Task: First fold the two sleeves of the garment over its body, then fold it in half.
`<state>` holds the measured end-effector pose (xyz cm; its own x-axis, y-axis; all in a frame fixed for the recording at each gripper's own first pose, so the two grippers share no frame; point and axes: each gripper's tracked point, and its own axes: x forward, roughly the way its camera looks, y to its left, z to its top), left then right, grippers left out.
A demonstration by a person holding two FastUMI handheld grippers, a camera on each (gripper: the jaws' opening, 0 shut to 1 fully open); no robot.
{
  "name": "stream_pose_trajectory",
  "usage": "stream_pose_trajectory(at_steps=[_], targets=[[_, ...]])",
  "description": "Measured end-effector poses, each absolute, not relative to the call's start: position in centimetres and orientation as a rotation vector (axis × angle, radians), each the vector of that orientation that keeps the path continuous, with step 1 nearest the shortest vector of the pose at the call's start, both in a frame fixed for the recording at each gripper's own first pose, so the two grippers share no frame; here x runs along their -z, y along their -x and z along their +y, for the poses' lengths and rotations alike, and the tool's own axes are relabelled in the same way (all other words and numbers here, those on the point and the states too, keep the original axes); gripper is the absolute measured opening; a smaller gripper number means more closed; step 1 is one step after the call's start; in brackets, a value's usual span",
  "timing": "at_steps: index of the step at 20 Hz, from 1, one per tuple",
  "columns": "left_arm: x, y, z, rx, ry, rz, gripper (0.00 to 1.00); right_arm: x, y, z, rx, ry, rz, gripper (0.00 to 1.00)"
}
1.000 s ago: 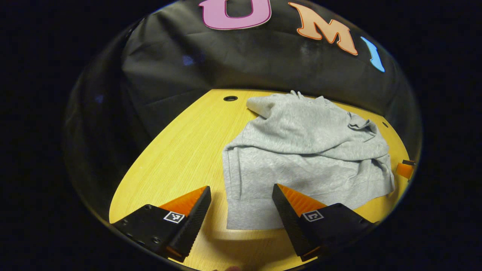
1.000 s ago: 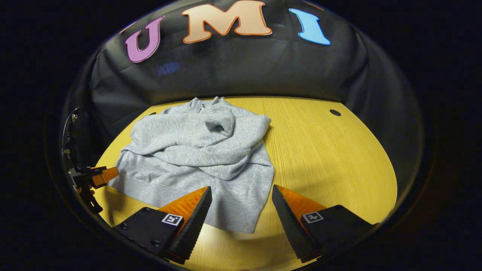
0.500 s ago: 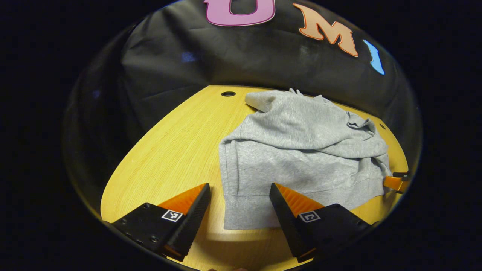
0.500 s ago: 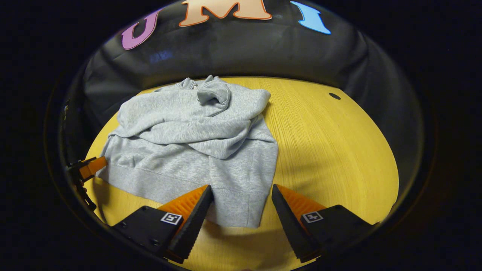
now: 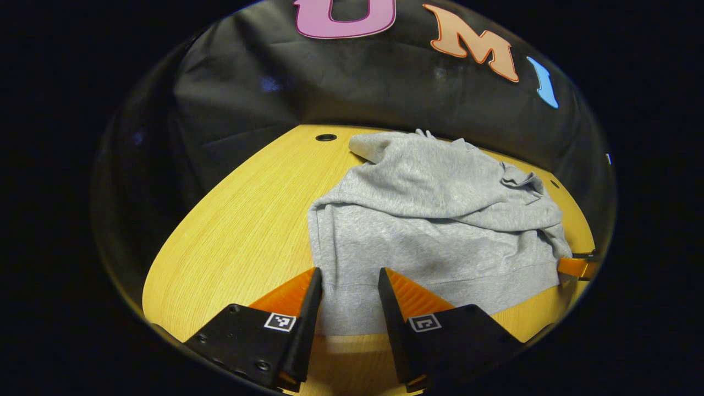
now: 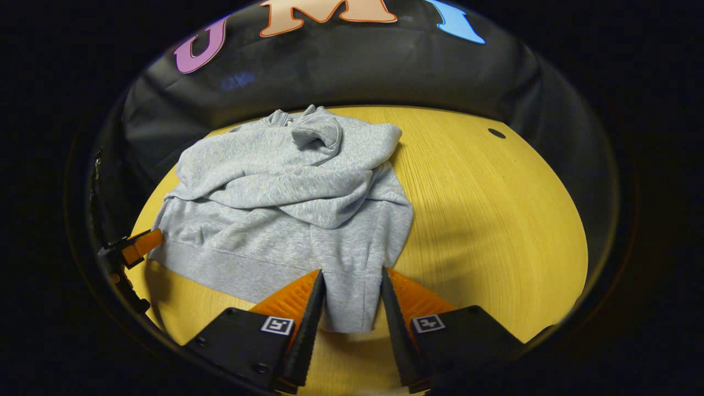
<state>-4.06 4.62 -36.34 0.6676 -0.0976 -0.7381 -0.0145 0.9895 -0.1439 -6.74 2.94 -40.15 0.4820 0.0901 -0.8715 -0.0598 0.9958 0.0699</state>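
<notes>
Since half a second ago both hand-held grippers have narrowed their jaws around the hem of the grey sweatshirt (image 5: 440, 220). The left hand-held gripper (image 5: 345, 286) straddles the hem's near-left corner, fingers partly closed; whether they pinch the cloth I cannot tell. The right hand-held gripper (image 6: 352, 286) likewise brackets the opposite corner. Ahead of both, the garment lies on the yellow surface (image 5: 242, 220), sleeves folded over its body.

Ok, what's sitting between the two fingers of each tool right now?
The sweatshirt's hem. In the left gripper view its near left corner lies between the left tool's fingers; in the right gripper view the near right corner lies between the right tool's.
</notes>
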Motion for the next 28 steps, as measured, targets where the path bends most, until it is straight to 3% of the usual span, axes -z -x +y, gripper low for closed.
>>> stream_pose_trajectory(at_steps=[1,2,3,5,8,9,11,20,28], targets=[[36.5,4.2,4.4,0.050,0.148,0.844,0.47,40.0,6.8,3.5,-0.122,-0.048,1.071,0.62],[36.4,4.0,4.5,0.052,0.142,0.847,0.37,40.2,7.0,3.8,-0.115,-0.061,1.080,0.48],[36.3,4.1,3.9,0.071,0.148,0.847,0.34,40.3,6.7,3.9,-0.112,-0.057,1.079,0.34],[36.3,4.0,3.7,0.069,0.137,0.852,0.17,40.3,6.8,4.3,-0.113,-0.083,1.095,0.24],[36.1,4.1,3.3,0.103,0.095,0.868,0.07,40.2,6.9,4.4,-0.123,-0.110,1.131,0.10],[36.2,3.8,3.3,0.105,0.081,0.876,0.00,40.2,6.8,4.4,-0.118,-0.113,1.128,0.11],[36.0,3.9,3.4,0.107,0.088,0.872,0.00,40.1,6.8,4.5,-0.132,-0.090,1.118,0.02],[35.4,4.8,3.5,0.100,0.191,0.958,0.00,38.6,6.7,4.4,-0.176,-0.161,1.165,0.04],[31.1,3.3,3.1,0.094,0.306,0.953,0.00,34.2,5.3,5.0,-0.216,-0.336,1.174,0.04]])
